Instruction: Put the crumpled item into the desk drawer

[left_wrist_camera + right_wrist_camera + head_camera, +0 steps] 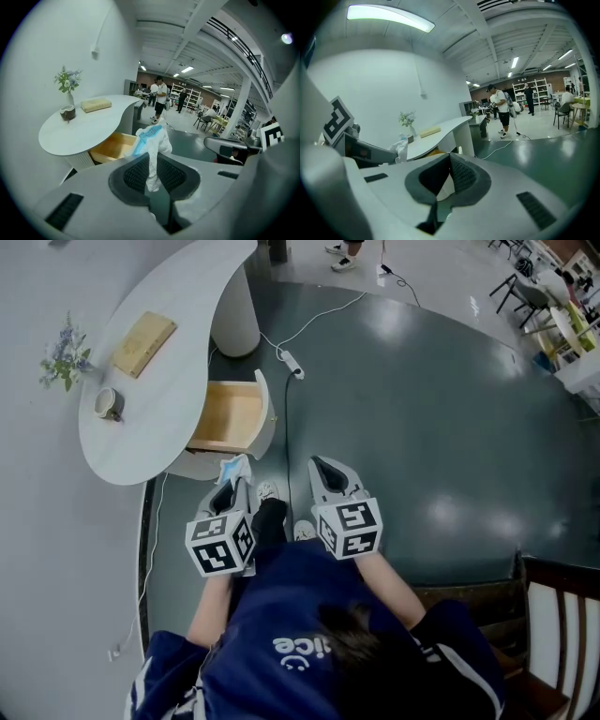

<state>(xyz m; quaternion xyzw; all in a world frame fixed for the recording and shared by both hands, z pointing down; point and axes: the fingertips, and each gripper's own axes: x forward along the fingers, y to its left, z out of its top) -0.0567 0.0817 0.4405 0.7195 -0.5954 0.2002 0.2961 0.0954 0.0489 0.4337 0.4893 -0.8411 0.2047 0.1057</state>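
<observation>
The white curved desk (159, 418) fills the ten o'clock part of the head view, and its wooden drawer (228, 415) stands pulled out at the desk's four o'clock edge. At six o'clock from the drawer, the left gripper (232, 486) pinches the crumpled white-and-blue item (234, 468), which sticks out past the tips, near the drawer front but outside it. At its three o'clock, the right gripper (324, 468) has its jaw tips pressed together on nothing.
</observation>
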